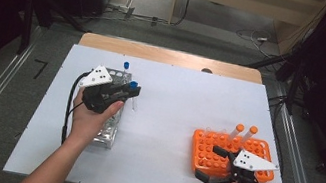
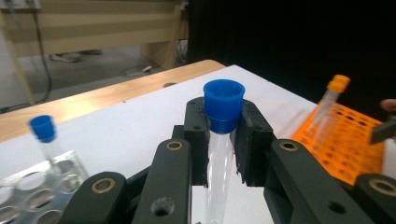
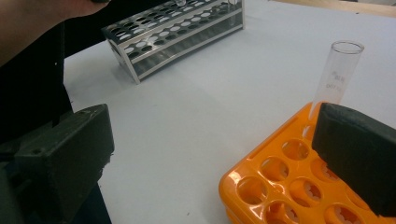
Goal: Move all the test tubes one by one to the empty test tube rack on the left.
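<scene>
**Blue-capped tube held in the left claw above the metal rack**

Tube details are partly lost: in the left gripper view the clear body of the blue-capped tube [image 2: 219, 163] is cut off at the bottom edge, and its lower end is hidden between the jaws' arms. In the high view the glass is hard to make out against the white counter [image 1: 175, 98].

The tube is clamped by the left claw [image 2: 224, 140] just below its blue cap, held over the counter beside the metal rack [image 1: 108, 130]. Its long axis is seen running along the jaws, cap end outermost.

The right claw [image 3: 210, 154] is seen with its jaws wide apart and nothing between them, poised at the near edge of the orange rack [image 3: 280, 182]. An uncapped clear tube [image 3: 337, 74] stands upright in that rack. Two orange-capped tubes [image 1: 244, 133] stand at its far side. One more blue-capped tube [image 2: 46, 140] stands in the metal rack.
</scene>
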Tool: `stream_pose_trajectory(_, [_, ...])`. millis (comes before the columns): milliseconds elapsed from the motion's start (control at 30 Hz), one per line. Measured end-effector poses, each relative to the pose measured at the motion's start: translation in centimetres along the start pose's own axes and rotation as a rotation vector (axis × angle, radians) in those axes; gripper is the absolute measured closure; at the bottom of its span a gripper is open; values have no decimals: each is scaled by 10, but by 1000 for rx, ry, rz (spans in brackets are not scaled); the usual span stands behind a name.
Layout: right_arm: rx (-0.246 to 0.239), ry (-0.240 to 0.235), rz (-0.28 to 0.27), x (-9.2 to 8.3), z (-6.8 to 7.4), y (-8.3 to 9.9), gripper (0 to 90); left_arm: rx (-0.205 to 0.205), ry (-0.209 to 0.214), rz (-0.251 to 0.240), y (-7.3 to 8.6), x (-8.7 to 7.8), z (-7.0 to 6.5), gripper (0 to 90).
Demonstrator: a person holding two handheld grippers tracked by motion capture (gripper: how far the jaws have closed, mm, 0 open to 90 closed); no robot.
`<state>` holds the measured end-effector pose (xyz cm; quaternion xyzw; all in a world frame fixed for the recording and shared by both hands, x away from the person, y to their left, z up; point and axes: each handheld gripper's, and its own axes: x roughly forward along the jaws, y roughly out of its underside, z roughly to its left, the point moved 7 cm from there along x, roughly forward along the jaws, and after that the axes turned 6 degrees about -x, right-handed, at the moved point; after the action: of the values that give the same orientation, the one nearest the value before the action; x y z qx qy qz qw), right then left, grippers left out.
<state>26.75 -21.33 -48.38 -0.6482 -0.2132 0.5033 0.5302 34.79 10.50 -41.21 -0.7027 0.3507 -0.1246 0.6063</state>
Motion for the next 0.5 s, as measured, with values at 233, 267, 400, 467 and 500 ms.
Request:
stream_pose_trajectory(233, [3,7,2,-1,-2,1,0,-14,-82,-19,-4,6,24,773])
stream_pose_trajectory(267, [3,7,3,-1,-3,1,0,-16,-94,-25,-5,7,29,773])
stream_pose_trajectory(400, [1,9,3,-1,-3,2,0,-16,-141,-43,-8,9,42,773])
stream_pose_trajectory(467, [5,12,6,-1,-4,2,0,-14,-169,-43,-9,11,49,773])
stream_pose_trajectory(500, [5,12,7,-1,-4,2,0,-11,-181,-46,-9,12,52,773])
